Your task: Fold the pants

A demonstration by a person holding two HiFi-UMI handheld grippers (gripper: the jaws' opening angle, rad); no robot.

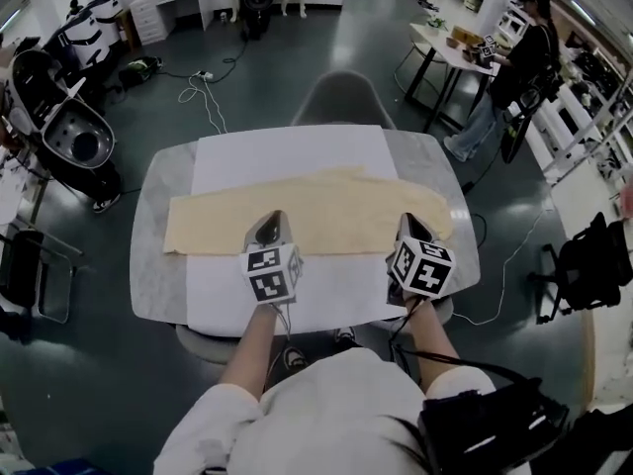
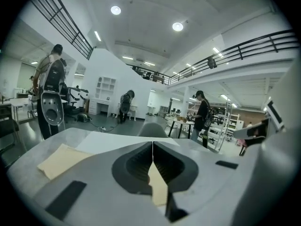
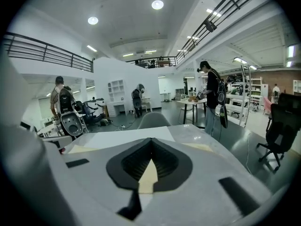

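The beige pants [image 1: 336, 211] lie as a long flat band across the white sheet [image 1: 297, 151] on the round grey table [image 1: 150, 265]. My left gripper [image 1: 269, 220] rests over the band's near left part and my right gripper [image 1: 410, 224] over its near right part. In the left gripper view the jaws [image 2: 153, 144] are closed tip to tip, with beige cloth [image 2: 157, 182] running straight out from the pinch. The right gripper view shows the same: the gripper [image 3: 151, 143] is shut, and a beige wedge of cloth [image 3: 148, 178] sits behind the tips.
A grey chair [image 1: 341, 95] stands at the table's far side. Left of the table is a black stroller-like frame [image 1: 69, 137], with cables on the floor [image 1: 203, 92]. A person [image 1: 514, 62] stands at a small table at the back right. A black office chair [image 1: 588, 255] is at the right.
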